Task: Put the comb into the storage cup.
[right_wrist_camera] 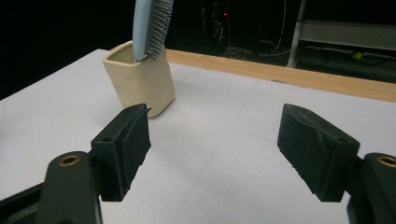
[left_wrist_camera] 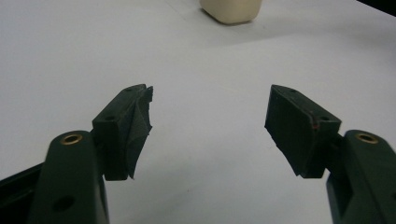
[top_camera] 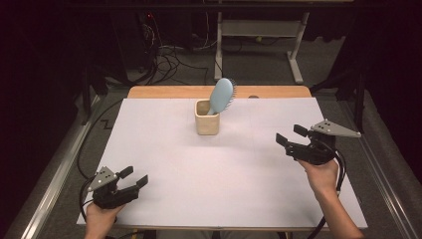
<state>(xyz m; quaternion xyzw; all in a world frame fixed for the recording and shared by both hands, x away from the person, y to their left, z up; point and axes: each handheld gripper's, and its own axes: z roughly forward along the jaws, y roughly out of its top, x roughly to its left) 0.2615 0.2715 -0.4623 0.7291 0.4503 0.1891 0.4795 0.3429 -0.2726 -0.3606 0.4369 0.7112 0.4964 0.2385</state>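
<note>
A cream square cup (top_camera: 207,118) stands upright on the white sheet, toward the far middle of the table. A light blue hairbrush (top_camera: 221,95) stands in it handle down, its head leaning to the right. The right gripper view shows the cup (right_wrist_camera: 139,83) and the brush's bristles (right_wrist_camera: 152,28) ahead at the left. In the left gripper view the cup's base (left_wrist_camera: 231,10) sits at the top edge. My left gripper (top_camera: 134,178) rests open at the near left corner, empty (left_wrist_camera: 209,123). My right gripper (top_camera: 291,135) is held open at the right, empty (right_wrist_camera: 215,149), well apart from the cup.
The white sheet (top_camera: 219,179) covers most of the wooden table (top_camera: 174,92). Cables (top_camera: 169,59) lie on the floor behind, beside a white desk frame (top_camera: 296,55). Metal rails (top_camera: 50,184) run along both sides of the table.
</note>
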